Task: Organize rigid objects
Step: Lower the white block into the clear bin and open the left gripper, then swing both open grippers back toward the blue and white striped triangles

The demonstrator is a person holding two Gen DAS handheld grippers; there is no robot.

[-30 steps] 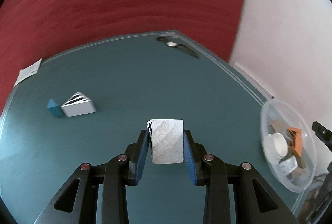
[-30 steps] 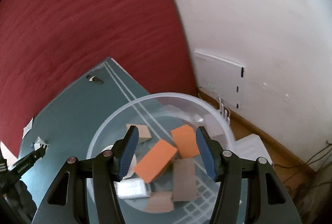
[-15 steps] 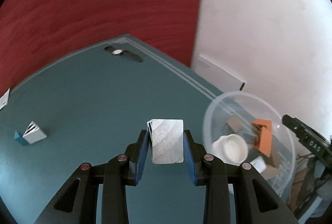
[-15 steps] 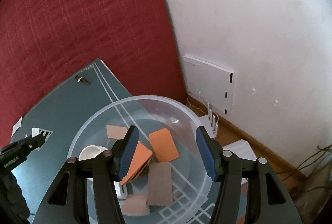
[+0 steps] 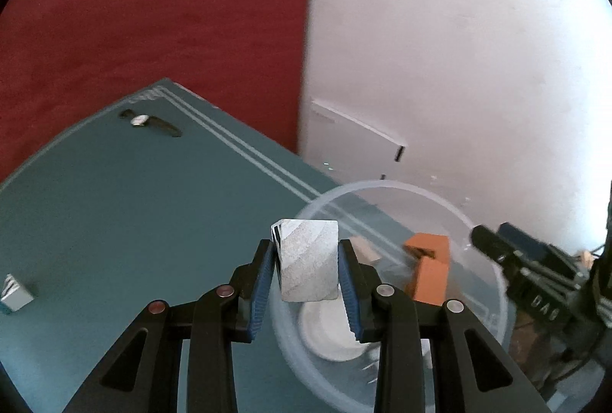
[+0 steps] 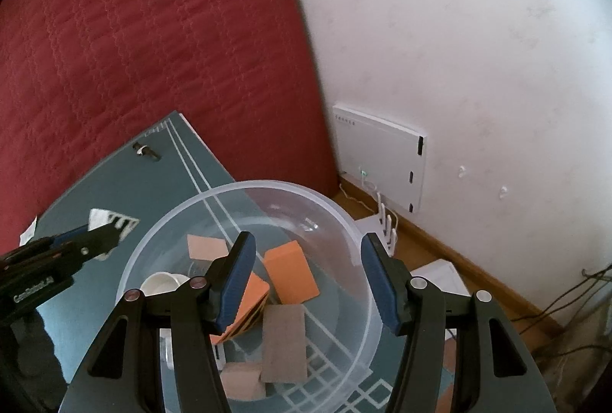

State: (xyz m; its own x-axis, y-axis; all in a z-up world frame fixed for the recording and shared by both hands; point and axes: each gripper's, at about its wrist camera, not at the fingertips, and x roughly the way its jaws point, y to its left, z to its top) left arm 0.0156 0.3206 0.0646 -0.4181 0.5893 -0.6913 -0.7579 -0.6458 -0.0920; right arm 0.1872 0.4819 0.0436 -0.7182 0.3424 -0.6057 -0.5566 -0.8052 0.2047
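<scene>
Grey block (image 5: 309, 260) pinched in left gripper (image 5: 306, 273) over clear bowl (image 5: 382, 185), jaws just easing apart. Right gripper (image 6: 304, 279) spread, empty. Could bounce out off orange blocks (image 5: 427, 273) if dropped high.

A wristwatch (image 5: 150, 122) lies near the far corner of the teal tabletop (image 5: 114, 206). Behind hangs a red quilted cloth (image 6: 153, 30); a white box (image 6: 382, 156) is mounted on the wall (image 6: 478, 49).
</scene>
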